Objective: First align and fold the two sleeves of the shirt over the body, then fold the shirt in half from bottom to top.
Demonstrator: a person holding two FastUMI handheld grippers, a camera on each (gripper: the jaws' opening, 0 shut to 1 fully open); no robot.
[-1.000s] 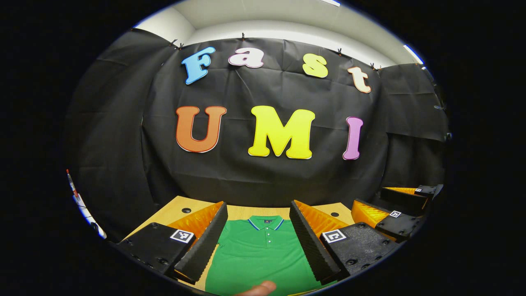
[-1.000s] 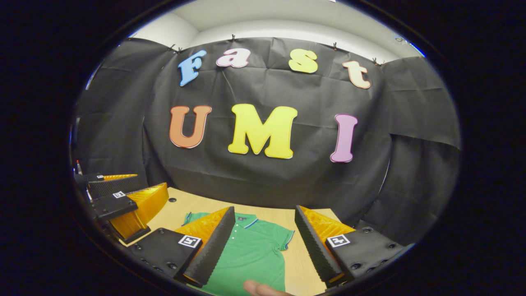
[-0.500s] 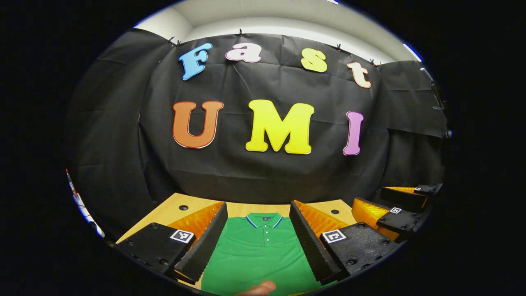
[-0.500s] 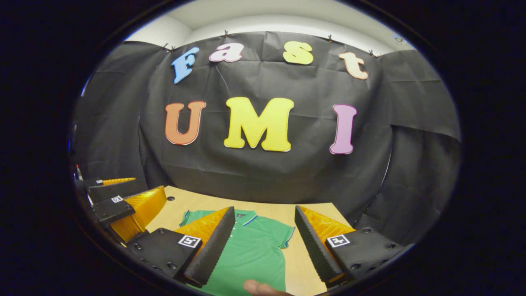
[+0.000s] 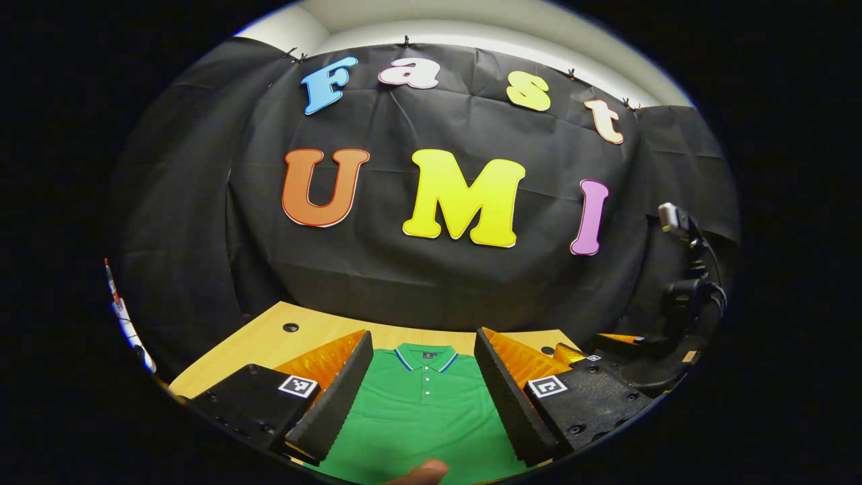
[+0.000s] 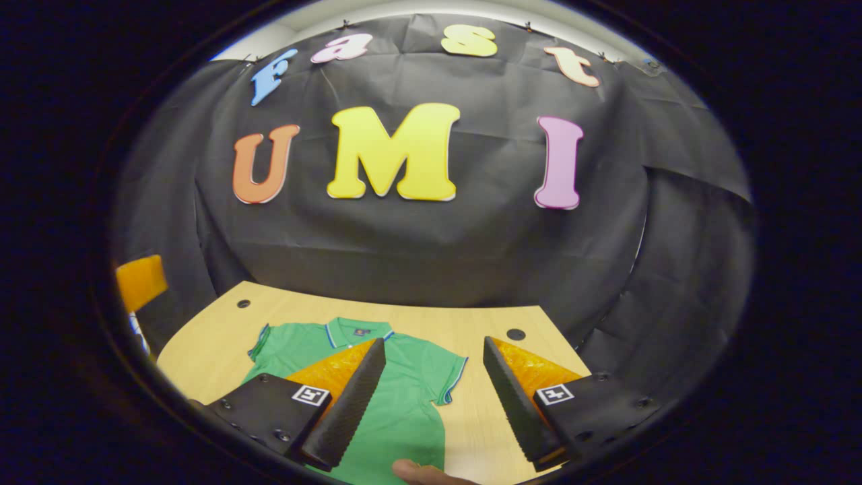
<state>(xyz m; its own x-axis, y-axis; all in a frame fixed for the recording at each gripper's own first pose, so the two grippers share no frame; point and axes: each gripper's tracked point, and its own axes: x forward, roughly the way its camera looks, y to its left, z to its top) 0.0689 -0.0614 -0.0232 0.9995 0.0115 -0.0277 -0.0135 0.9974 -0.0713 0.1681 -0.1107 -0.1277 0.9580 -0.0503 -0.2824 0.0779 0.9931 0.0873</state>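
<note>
Wooden table (image 5: 269, 340) lies below and ahead of the jaws, light tan, with round holes near its far corners: one hole (image 5: 290, 327) ahead-left in the left gripper view, one hole (image 6: 516, 334) just beyond the right-hand finger in the right gripper view. Black cloth wall (image 6: 431, 256) hangs behind the table's far edge.

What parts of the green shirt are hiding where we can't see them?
- Green polo shirt, left gripper view: both sleeves sit behind the left tool fingers; the hem is cut off at the bottom edge.
- Right gripper view: the shirt's middle is partly behind a finger of the right tool; the hem is cut off below.
- The small chest logo is too tiny to make out.
</note>
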